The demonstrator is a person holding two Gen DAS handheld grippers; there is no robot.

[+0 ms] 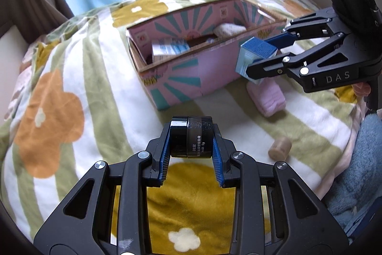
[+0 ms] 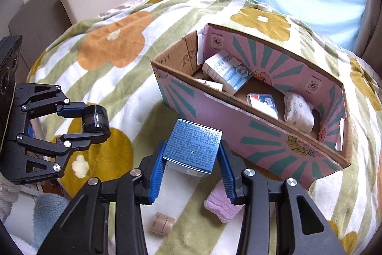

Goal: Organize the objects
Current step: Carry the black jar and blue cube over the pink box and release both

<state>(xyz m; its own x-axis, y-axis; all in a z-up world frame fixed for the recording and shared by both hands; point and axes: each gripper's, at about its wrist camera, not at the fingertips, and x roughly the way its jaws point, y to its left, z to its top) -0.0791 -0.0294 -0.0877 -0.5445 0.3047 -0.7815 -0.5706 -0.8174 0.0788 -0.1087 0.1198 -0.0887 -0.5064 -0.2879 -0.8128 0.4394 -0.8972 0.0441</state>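
Observation:
My left gripper is shut on a small black jar, held above the flowered blanket in front of the pink cardboard box; the jar also shows in the right wrist view. My right gripper is shut on a blue carton, held in the air just in front of the box's near wall; the carton also shows in the left wrist view. Inside the box lie a white-blue carton, a flat packet and a rolled white cloth.
A pink rolled cloth and a small beige jar lie on the flowered blanket in front of the box. A blue towel lies at the blanket's edge. Curtains hang behind.

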